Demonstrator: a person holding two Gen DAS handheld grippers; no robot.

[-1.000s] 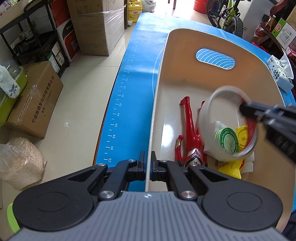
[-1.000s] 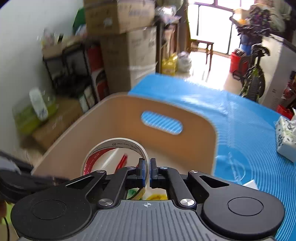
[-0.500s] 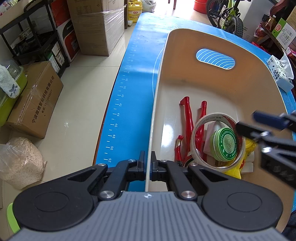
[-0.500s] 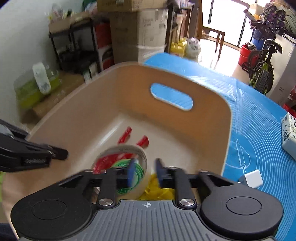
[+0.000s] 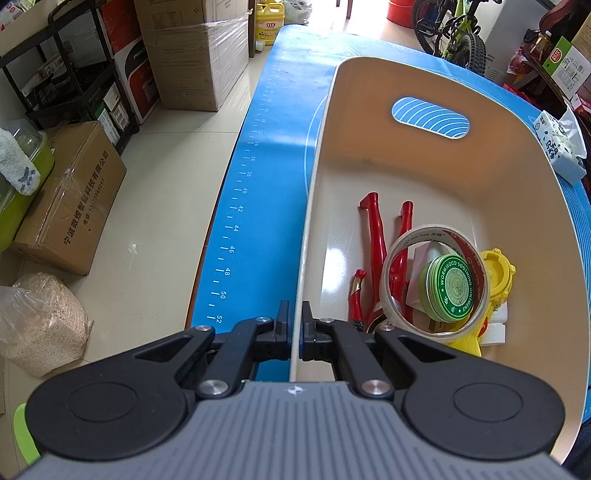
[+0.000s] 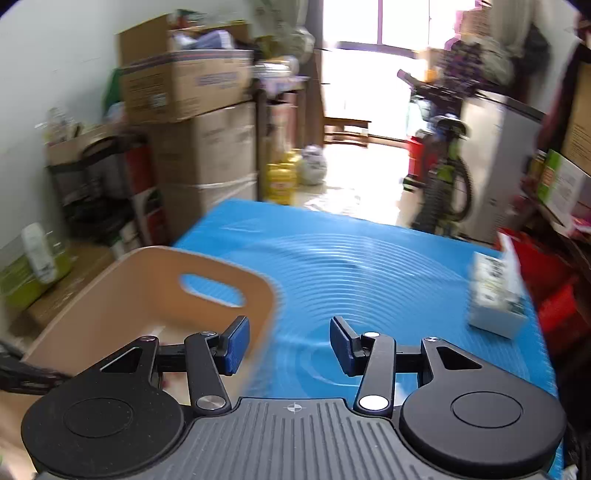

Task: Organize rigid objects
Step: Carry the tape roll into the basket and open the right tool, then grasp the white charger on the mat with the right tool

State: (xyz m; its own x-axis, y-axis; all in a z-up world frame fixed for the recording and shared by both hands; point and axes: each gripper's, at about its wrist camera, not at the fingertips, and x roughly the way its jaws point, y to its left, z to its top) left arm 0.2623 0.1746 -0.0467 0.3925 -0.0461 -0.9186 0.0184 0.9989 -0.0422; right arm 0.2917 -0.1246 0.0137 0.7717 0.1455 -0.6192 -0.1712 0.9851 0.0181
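Our left gripper (image 5: pixel 293 325) pinches the beige bin's rim (image 5: pixel 306 236) at lower centre. Our right gripper (image 6: pixel 290 345) is opening, empty. The tape roll (image 5: pixel 436 282) lies inside the bin, lower right.

My right gripper (image 6: pixel 289 345), jaws opening on nothing, faces bare mat (image 6: pixel 369 266); bin wall (image 6: pixel 266 295) at ten o'clock, tissue pack (image 6: pixel 496 295) at two.

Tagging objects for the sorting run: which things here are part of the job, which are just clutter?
Job:
- beige bin, left gripper shut on its rim
- tape roll, green tin, red figure, yellow toy, all in the bin
- right gripper, jaws opening, nothing between

Clutter:
- tissue pack on blue mat
- cardboard boxes
- bicycle
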